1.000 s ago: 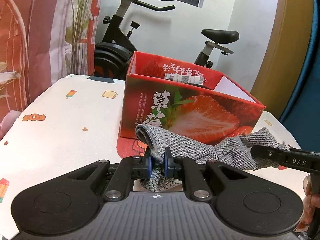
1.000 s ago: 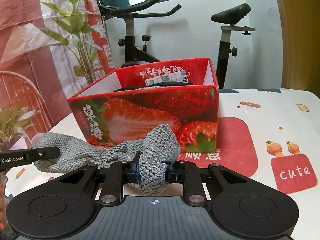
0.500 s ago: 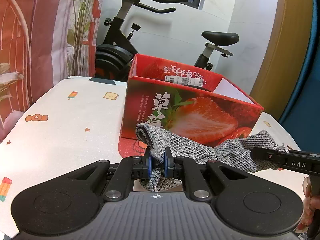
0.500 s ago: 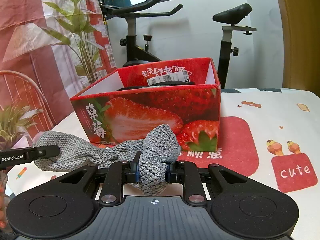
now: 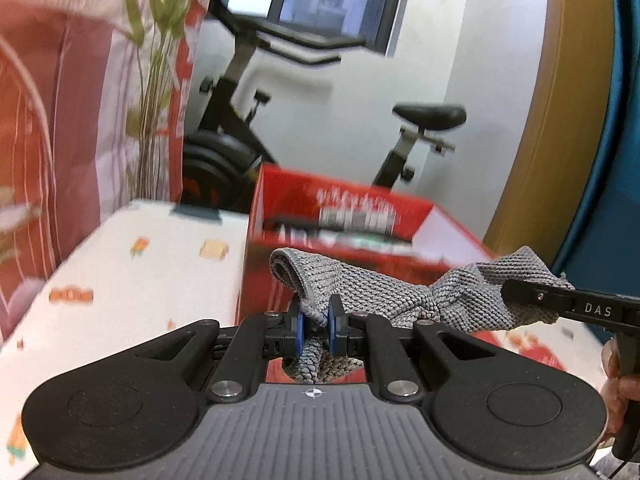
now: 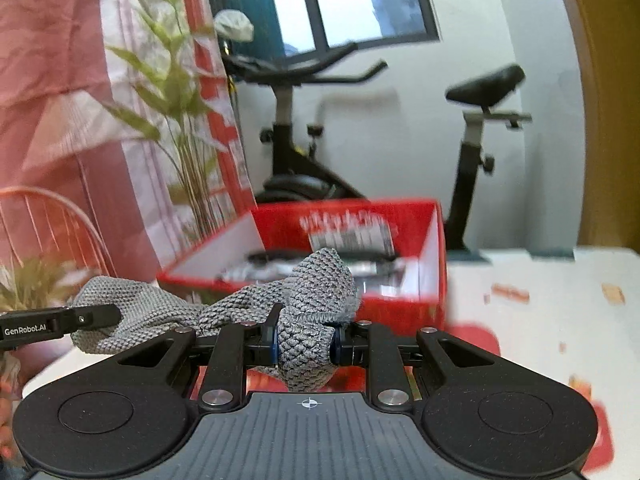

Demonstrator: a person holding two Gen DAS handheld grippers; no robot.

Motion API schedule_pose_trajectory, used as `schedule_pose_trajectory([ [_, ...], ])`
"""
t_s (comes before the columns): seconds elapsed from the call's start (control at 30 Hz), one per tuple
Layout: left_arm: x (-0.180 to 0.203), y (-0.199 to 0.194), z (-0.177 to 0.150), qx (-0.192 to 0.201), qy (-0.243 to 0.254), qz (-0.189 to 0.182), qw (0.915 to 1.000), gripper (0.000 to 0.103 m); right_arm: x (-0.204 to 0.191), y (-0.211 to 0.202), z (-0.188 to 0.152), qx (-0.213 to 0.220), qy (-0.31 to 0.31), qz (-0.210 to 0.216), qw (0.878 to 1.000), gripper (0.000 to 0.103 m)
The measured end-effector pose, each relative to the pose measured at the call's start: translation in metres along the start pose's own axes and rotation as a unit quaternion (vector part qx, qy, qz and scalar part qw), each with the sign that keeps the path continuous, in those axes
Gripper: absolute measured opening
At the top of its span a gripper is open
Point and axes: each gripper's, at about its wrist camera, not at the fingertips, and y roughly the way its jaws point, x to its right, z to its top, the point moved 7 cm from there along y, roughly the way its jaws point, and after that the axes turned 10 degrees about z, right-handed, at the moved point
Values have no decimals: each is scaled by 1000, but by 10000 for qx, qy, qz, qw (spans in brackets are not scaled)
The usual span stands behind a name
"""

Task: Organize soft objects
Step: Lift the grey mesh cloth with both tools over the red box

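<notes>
grey knit cloth [image 5: 384, 292] — strung crosswise between both claws | left claw [image 5: 316, 326] pinching one end, right claw [image 6: 306, 340] the other | red box [image 6: 400, 216] just beyond, open top — ahead of both equally

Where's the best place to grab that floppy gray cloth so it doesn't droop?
Probably at its two ends, one from each side, as now. The gray cloth is long and limp, so a middle grip would likely let both ends hang. The left gripper pinches one bunched end and the right gripper the other, keeping it stretched before the red box.
</notes>
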Motion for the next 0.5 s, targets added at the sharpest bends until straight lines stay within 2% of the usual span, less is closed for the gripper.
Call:
schedule_pose_trajectory([
  [0.23, 12, 5, 52, 447, 43, -80, 9990, 12, 16, 18, 53, 139, -102, 68, 9998, 20],
  [0.5, 20, 53, 89, 393, 239, -48, 9989, 12, 51, 71, 82, -55, 130, -45, 9999, 20],
])
